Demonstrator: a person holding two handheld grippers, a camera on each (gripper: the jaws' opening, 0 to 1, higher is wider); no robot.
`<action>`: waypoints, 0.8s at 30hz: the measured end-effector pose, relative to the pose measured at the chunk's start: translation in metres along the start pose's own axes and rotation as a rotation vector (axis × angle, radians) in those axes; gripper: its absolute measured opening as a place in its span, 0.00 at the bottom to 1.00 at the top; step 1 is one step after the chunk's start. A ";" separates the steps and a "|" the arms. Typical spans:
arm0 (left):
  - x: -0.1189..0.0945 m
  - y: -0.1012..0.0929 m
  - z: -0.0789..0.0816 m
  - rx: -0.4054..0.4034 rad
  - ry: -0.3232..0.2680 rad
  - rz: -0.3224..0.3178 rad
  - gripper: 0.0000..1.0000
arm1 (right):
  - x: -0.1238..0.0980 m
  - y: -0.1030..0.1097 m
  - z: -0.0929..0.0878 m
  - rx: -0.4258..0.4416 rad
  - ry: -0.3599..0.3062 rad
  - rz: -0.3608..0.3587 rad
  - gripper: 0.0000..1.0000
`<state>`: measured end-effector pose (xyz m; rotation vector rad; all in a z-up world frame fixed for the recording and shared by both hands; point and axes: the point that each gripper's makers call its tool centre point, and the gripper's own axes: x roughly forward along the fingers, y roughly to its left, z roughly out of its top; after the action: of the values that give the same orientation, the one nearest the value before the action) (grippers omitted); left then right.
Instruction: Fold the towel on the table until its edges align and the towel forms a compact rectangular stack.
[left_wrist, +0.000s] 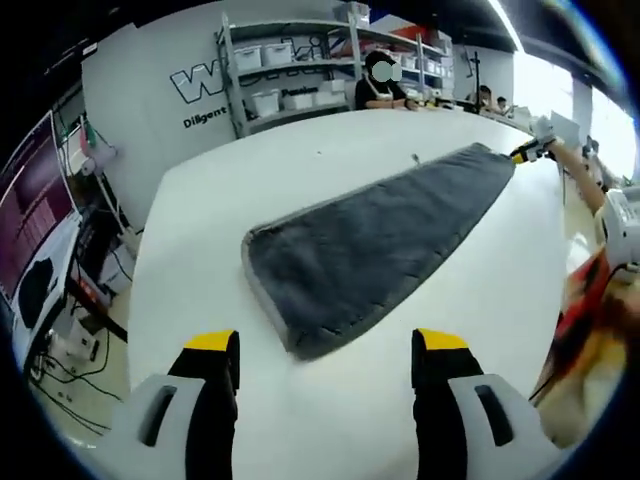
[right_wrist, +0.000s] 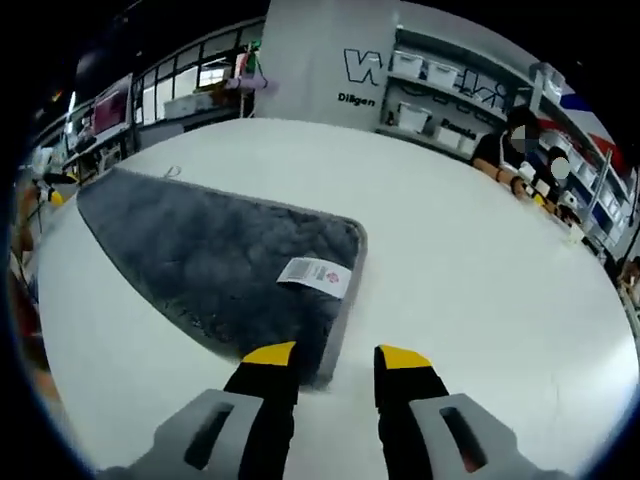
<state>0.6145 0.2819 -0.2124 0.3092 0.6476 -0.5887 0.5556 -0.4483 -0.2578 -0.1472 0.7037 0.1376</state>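
- The table (left_wrist: 200, 230) is a broad white surface; I see it bare around the work area in both views, which gives me room to carry an edge across.
- The towel (left_wrist: 380, 240) lies flat on the table as one long dark grey strip with a lighter bound edge. In the left gripper view its near short end sits just ahead of my jaws; in the right gripper view its other short end lies under my jaw tips. It looks like a single spread layer, so I judge the folding has not begun.
- I judge the towel to be soft, plush and light, with no stiffness of its own: it will drape and sag when lifted, and its pile should grip well in the jaws rather than slip. Nothing fragile about it.
- Best hold, in my judgement: the two corners of one short end, pinched on the bound hem, so the end travels square and the edges meet.
- The left gripper (left_wrist: 325, 345) stands with its jaws wide apart, holding nothing, just short of the towel's near corner.
- The right gripper (right_wrist: 332, 355) has its jaws parted with a narrower gap, holding nothing; its left tip overlaps the towel's corner edge, though I cannot tell whether it touches.
- A white label (right_wrist: 316, 275) is sewn near the end under my right gripper; I would avoid pinching there.
- Shelving (left_wrist: 290, 70) and seated people lie well beyond the table.
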 end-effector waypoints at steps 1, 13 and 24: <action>0.000 -0.001 -0.001 -0.014 -0.009 -0.007 0.69 | 0.001 0.002 -0.001 0.023 -0.005 0.017 0.22; 0.000 -0.005 -0.009 -0.053 -0.034 -0.016 0.66 | 0.004 0.005 -0.001 0.018 -0.012 0.067 0.04; -0.003 -0.004 -0.008 -0.045 -0.048 -0.024 0.65 | 0.006 -0.007 -0.002 -0.012 0.010 -0.009 0.03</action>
<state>0.6065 0.2833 -0.2174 0.2442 0.6178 -0.6019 0.5599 -0.4551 -0.2625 -0.1621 0.7127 0.1326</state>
